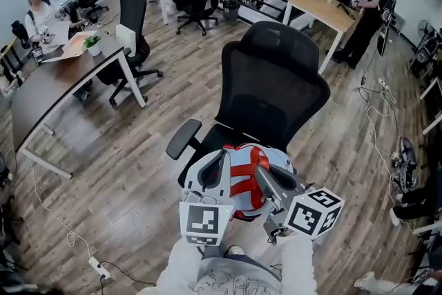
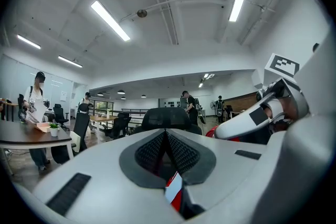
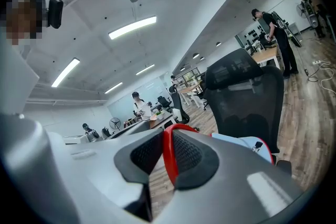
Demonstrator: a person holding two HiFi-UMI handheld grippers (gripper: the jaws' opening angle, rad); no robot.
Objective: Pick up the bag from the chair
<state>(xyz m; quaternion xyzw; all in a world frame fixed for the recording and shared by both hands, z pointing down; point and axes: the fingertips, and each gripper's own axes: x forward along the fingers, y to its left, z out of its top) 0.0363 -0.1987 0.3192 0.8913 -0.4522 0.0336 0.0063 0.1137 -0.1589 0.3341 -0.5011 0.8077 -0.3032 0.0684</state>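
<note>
A light blue bag [image 1: 242, 179] with red straps and trim hangs between my two grippers, over the front of a black mesh office chair [image 1: 276, 86]. Whether it still touches the seat I cannot tell. My left gripper [image 1: 215, 173] is shut on a red and white strap [image 2: 174, 190], and its jaws [image 2: 167, 139] point level at the chair's backrest [image 2: 165, 115]. My right gripper [image 1: 266, 179] is shut on a red strap [image 3: 168, 157] that runs up between its pads. The bag's blue body [image 3: 247, 144] lies below that gripper, in front of the chair [image 3: 247, 92].
A dark desk [image 1: 48, 83] with a seated person stands at the left, with black chairs [image 1: 131, 31] next to it. A wooden desk [image 1: 324, 10] with a standing person [image 1: 366, 10] is at the back right. Cables and a power strip [image 1: 97, 266] lie on the wood floor.
</note>
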